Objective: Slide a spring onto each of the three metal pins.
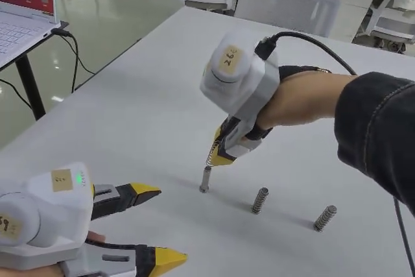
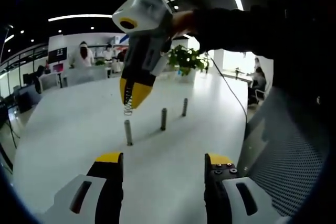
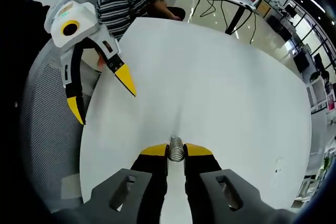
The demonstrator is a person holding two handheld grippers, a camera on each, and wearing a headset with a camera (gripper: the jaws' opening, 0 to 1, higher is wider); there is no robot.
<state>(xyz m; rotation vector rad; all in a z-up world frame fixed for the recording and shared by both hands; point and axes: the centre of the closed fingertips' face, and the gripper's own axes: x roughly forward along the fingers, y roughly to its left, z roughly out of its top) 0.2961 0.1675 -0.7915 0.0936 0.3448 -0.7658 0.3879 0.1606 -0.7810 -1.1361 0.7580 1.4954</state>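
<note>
Springs cover two of the three metal pins standing in a row on the white bench (image 1: 149, 95): the middle pin (image 1: 260, 200) and the end pin (image 1: 325, 218) each wear a coil along their length. The third, a bare pin (image 1: 205, 180), stands upright at the left end of the row in the head view. Directly above it hangs the right gripper (image 1: 217, 155), held in a hand (image 1: 298, 98) with a dark sleeve and pointing steeply down. Its jaws are clamped on a loose spring (image 3: 176, 148), which sticks out past the yellow tips. The spring's lower end sits just over the top of the bare pin, and the left gripper view shows a small gap between them. The left gripper (image 1: 157, 224) is held low at the near side of the bench, apart from the pins, its jaws spread wide. A laptop (image 1: 26, 4) sits on a side table beyond the bench, and a grey chair (image 1: 285, 4) stands at the far edge.
</note>
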